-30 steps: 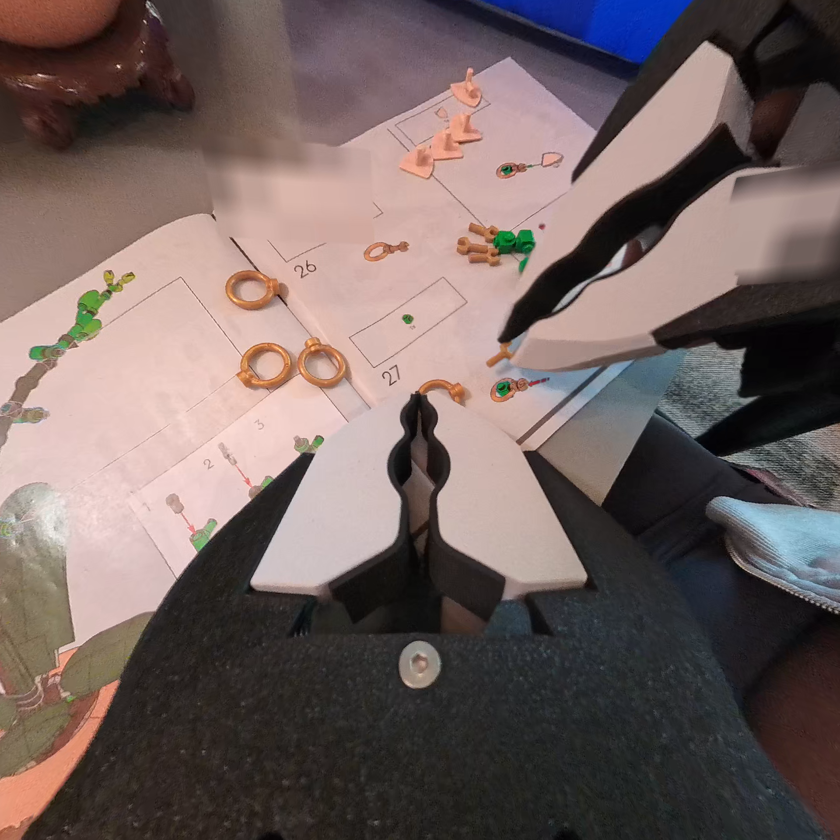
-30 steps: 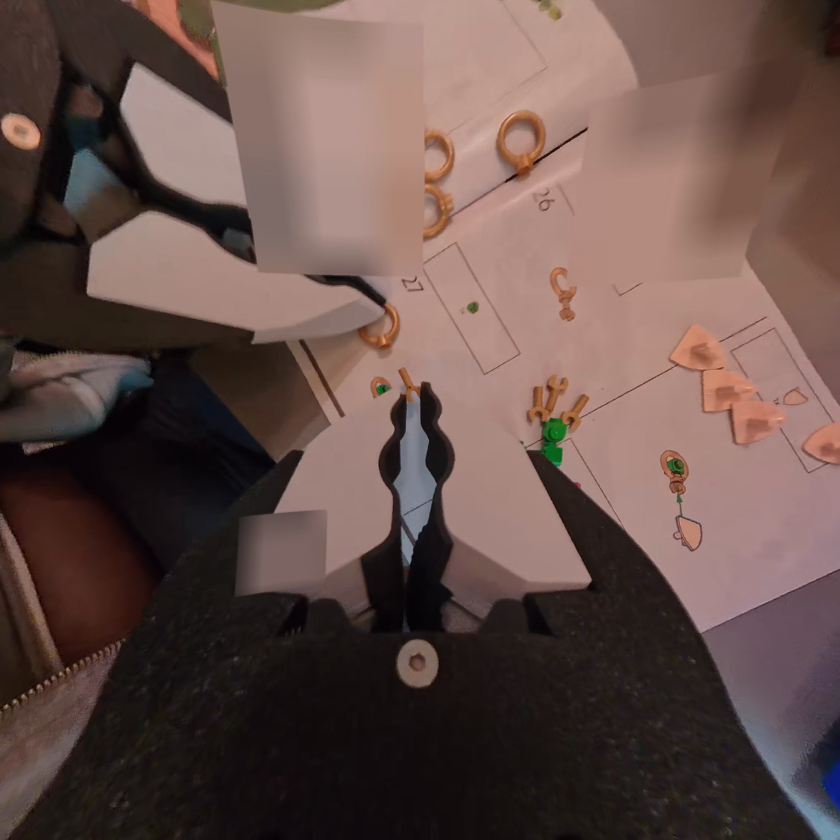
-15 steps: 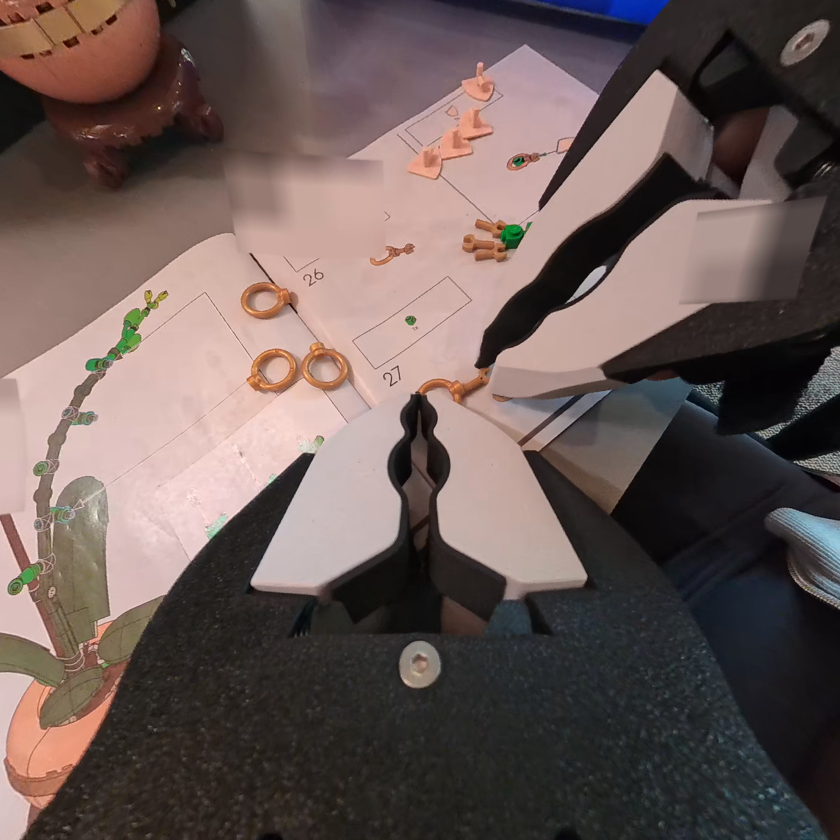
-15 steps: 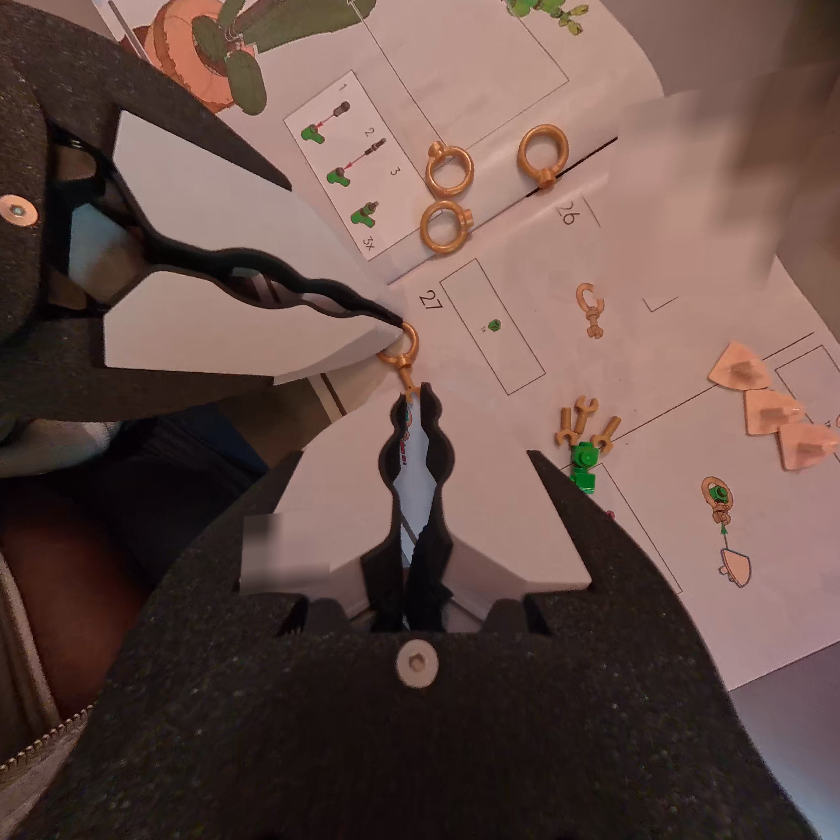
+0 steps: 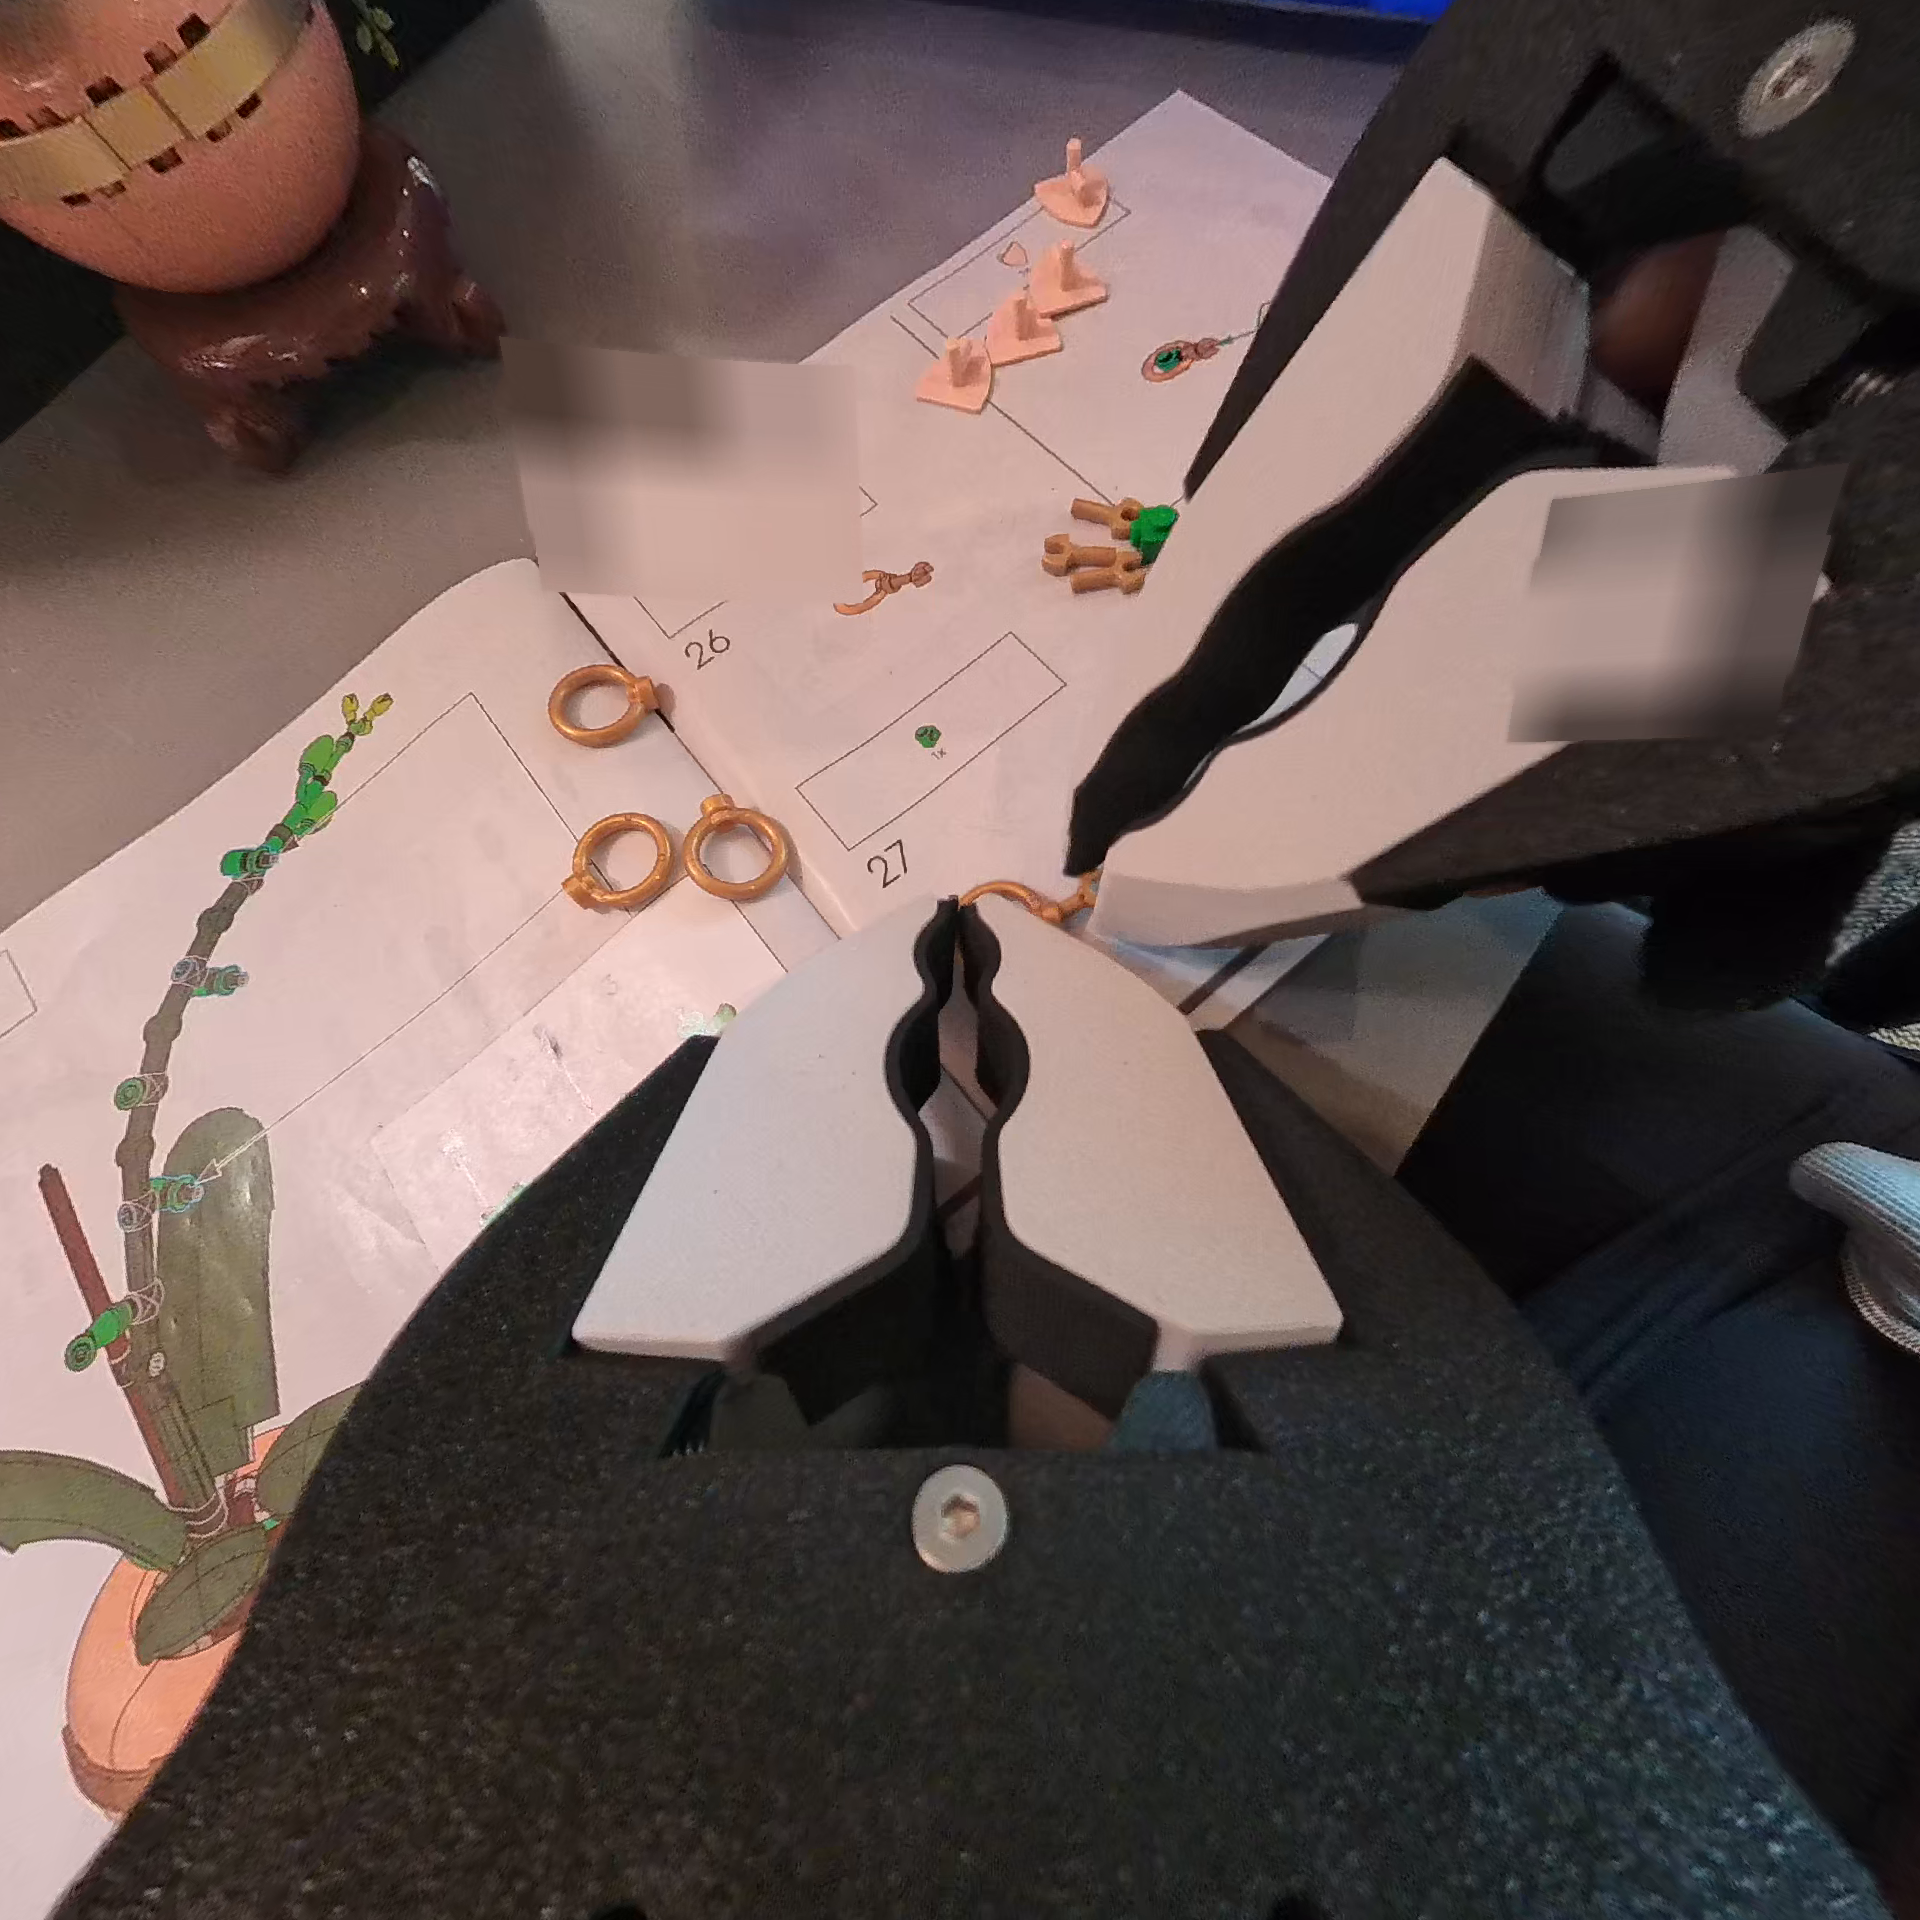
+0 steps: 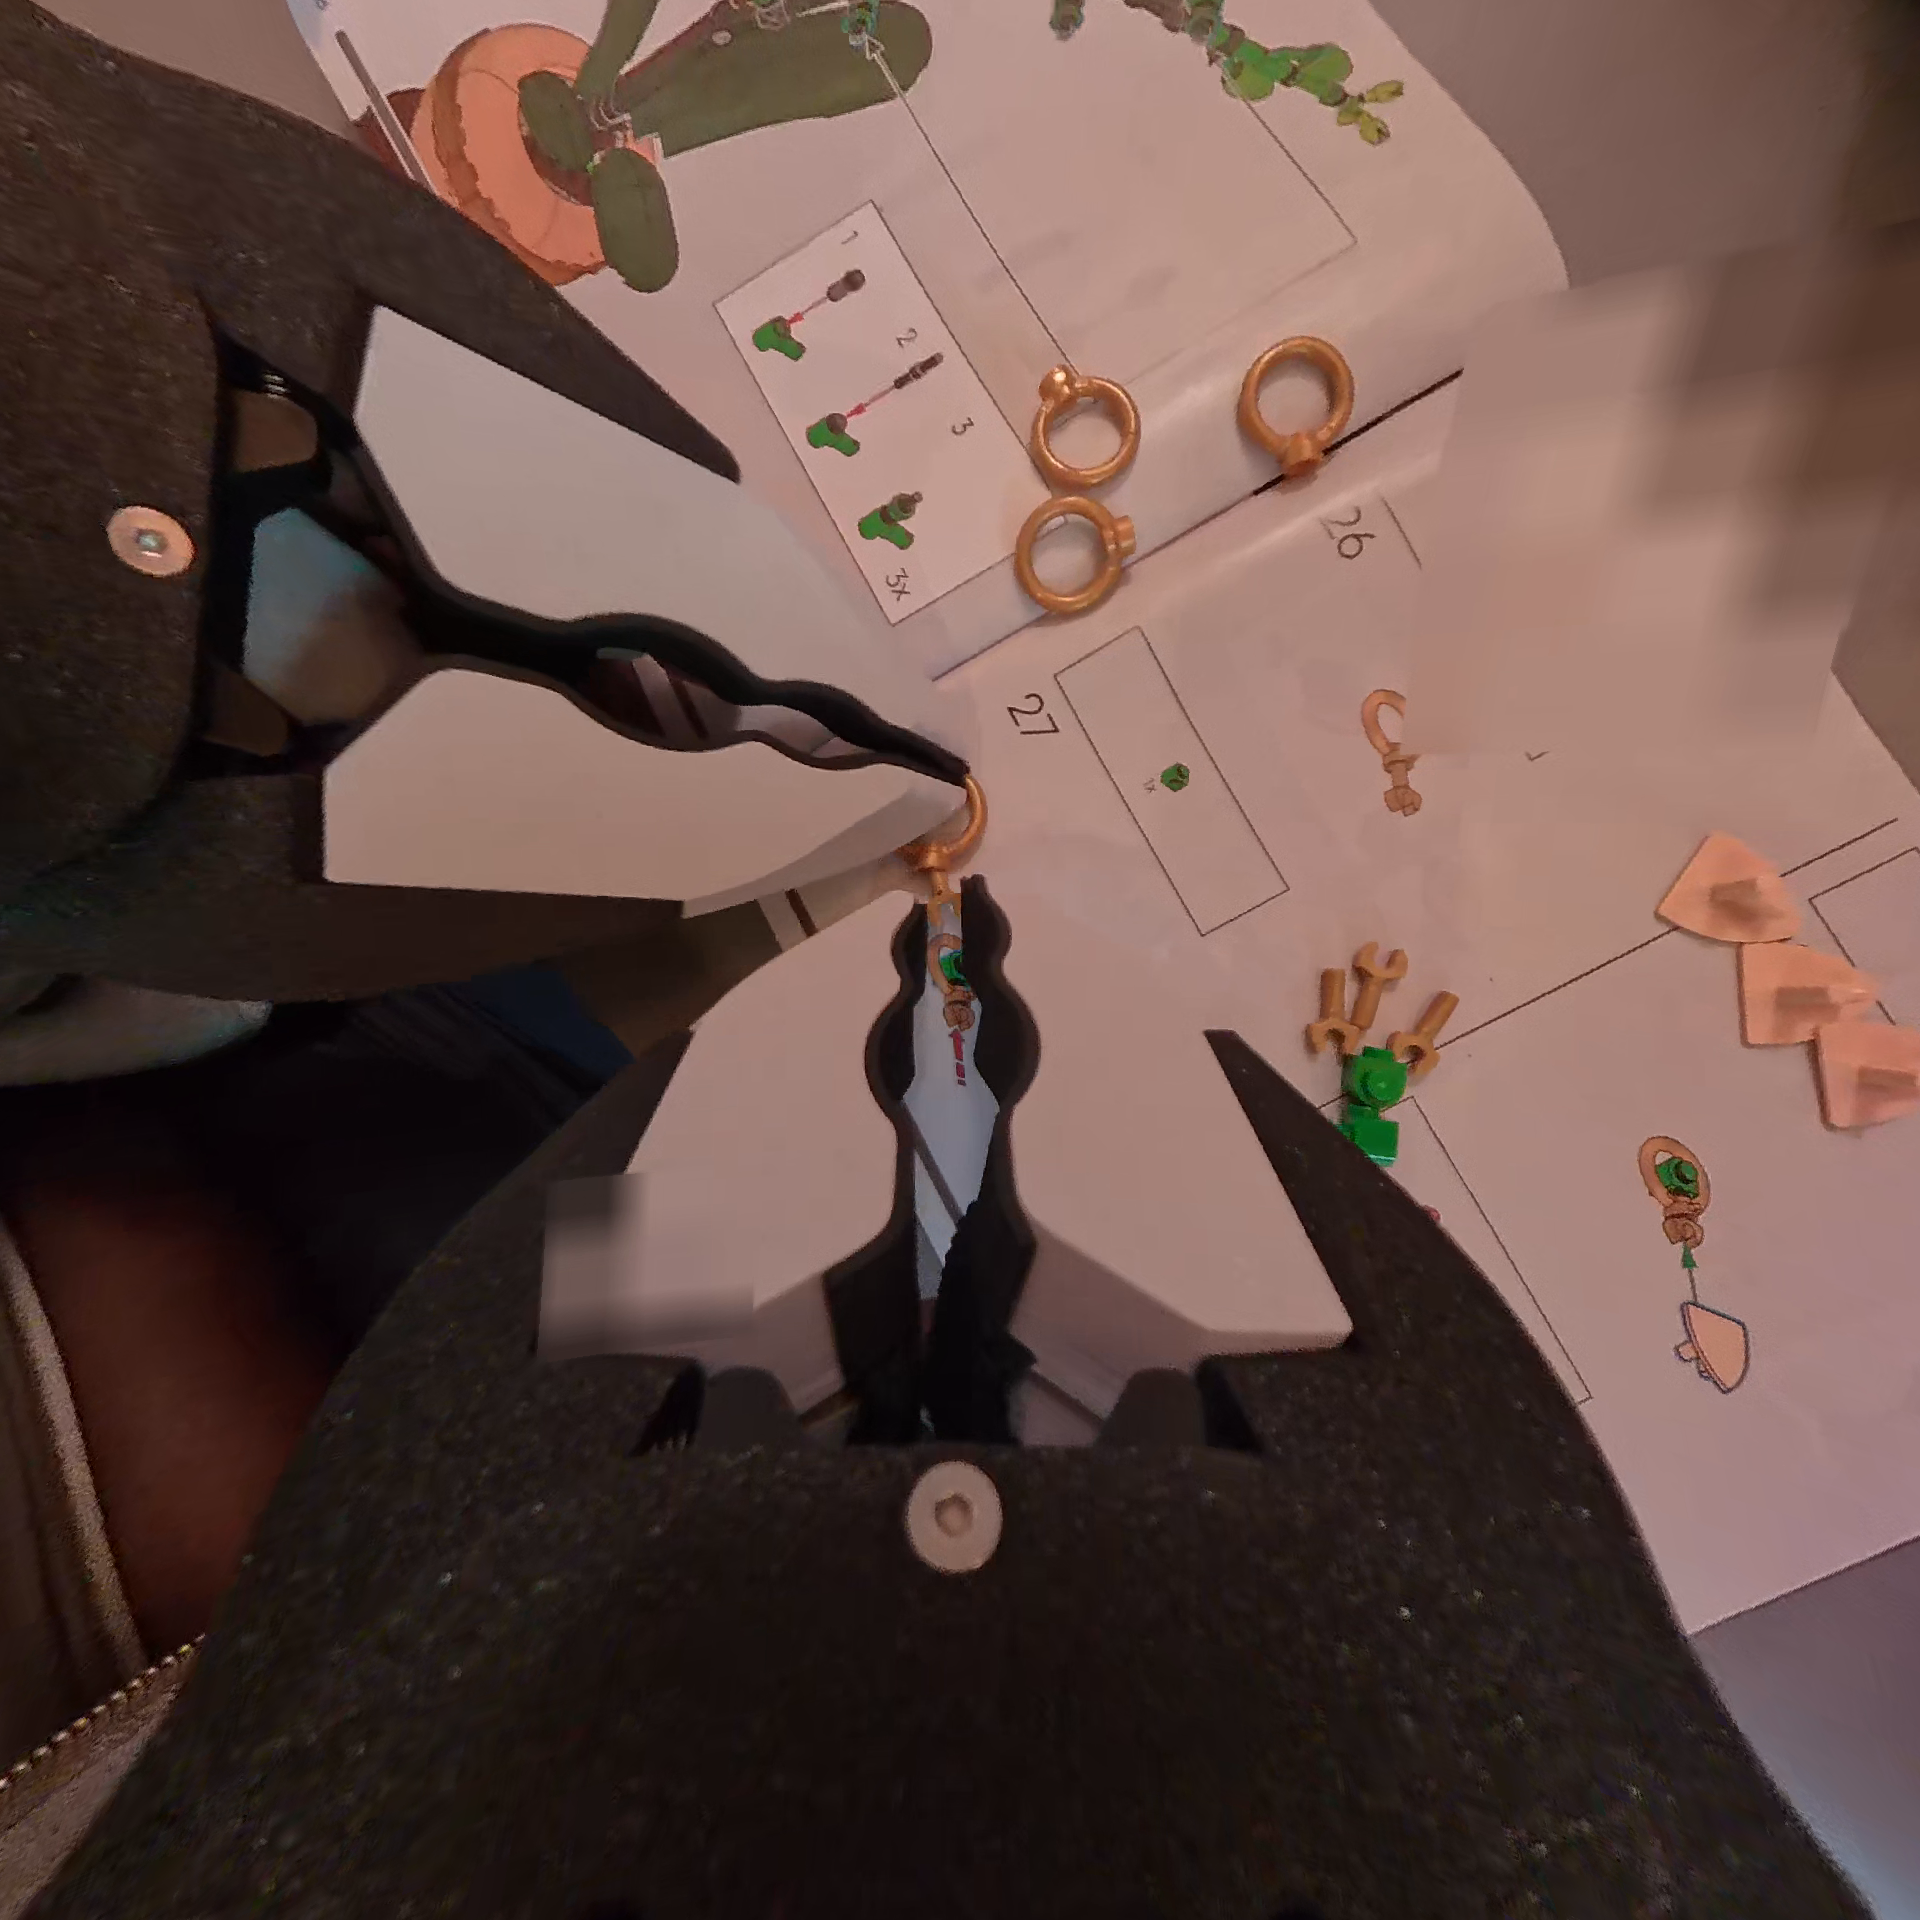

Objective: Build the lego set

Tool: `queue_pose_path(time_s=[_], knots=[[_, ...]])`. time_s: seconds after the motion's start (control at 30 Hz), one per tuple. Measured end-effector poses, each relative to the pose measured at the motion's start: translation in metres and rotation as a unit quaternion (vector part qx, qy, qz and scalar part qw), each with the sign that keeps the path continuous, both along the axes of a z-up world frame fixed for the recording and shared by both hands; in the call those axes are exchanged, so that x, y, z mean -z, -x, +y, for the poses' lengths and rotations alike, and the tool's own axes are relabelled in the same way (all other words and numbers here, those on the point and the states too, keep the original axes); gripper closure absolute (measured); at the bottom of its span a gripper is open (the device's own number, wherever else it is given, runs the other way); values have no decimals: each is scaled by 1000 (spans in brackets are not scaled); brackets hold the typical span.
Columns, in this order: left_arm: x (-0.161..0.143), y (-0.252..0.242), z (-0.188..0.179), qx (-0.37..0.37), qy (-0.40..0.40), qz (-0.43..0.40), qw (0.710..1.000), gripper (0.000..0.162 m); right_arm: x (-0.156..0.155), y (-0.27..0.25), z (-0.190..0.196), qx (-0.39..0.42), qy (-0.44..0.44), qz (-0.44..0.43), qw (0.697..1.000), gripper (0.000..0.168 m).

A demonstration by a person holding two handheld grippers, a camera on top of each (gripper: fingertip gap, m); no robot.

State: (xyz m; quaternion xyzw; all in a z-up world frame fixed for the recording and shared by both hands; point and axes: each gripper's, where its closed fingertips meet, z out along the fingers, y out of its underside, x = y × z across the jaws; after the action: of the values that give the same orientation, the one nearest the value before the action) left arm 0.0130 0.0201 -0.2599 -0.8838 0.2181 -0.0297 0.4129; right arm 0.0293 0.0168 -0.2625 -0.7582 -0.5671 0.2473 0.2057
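White instruction booklet (image 6: 1195,208) pages are spread across the grey desk (image 5: 644,135), strewn with loose parts. The left gripper (image 6: 951,774) has its jaws pressed together on a gold ring piece (image 6: 961,831). The right gripper (image 6: 956,899) has its jaws nearly closed, pinching a small gold clip bar (image 6: 943,900) where it meets the ring's stub. Three spare gold rings (image 5: 675,831) lie nearby. A slight misalignment could cause the tiny clip to slip out and be lost.
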Motion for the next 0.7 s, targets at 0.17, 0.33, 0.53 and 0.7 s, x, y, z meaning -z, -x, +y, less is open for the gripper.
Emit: queue_pose_path(time_s=[0.17,0.33,0.53,0.7], knots=[[0,0,0,1,-2,3,1000,161,0,1,-1,15,10,15,1000,162],[0,-1,-1,-1,-7,11,1000,161,2,5,-7,44,10,36,998,163],[0,-1,0,-1,0,-3,1000,161,2,5,-3,91,17,85,992,164],[1,-1,-1,6,16,-32,999,161,2,3,-1,68,14,89,994,164]])
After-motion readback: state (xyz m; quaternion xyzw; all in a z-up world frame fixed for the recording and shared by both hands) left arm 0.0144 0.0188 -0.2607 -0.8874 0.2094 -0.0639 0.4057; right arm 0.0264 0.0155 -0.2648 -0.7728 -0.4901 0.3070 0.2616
